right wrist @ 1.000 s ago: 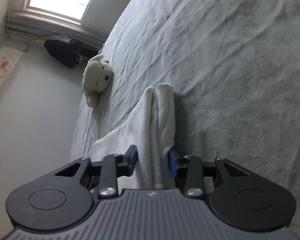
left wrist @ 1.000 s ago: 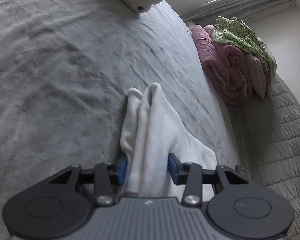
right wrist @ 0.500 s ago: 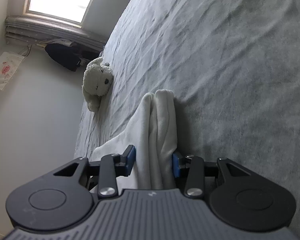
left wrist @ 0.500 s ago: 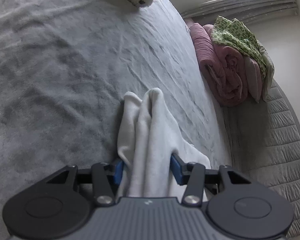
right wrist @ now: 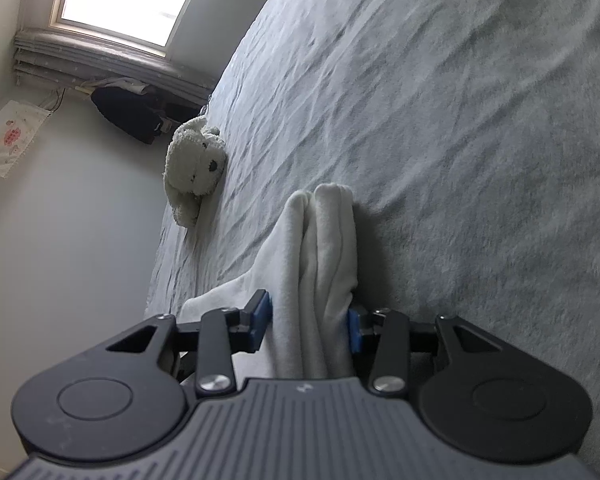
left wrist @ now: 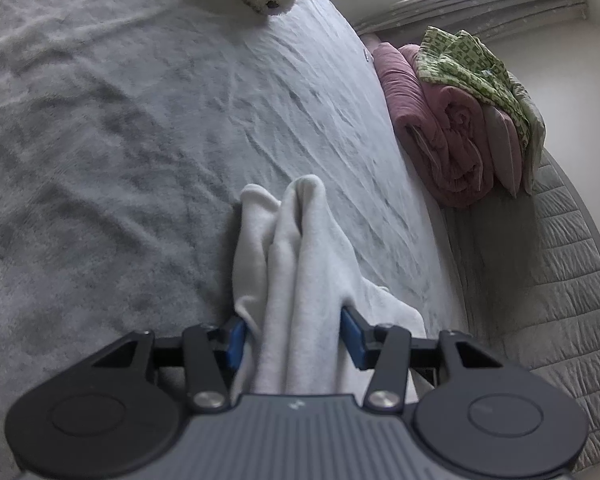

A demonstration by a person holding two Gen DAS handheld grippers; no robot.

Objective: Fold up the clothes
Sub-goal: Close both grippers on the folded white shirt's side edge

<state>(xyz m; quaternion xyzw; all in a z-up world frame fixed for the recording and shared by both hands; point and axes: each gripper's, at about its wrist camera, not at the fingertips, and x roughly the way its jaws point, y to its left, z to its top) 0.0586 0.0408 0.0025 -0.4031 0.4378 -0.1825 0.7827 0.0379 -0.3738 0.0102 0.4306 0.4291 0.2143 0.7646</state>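
Between your left gripper [left wrist: 296,332] pads, bunched white garment [left wrist: 296,264] is pinched; your right gripper [right wrist: 310,320] clamps another bunch of it over the grey bedspread [right wrist: 480,140]. Since a second ago you've carried it forward, the plush toy [right wrist: 194,168] nearer, so laying down comes next. Beyond, pink bedding [left wrist: 448,136]; no readable writing.
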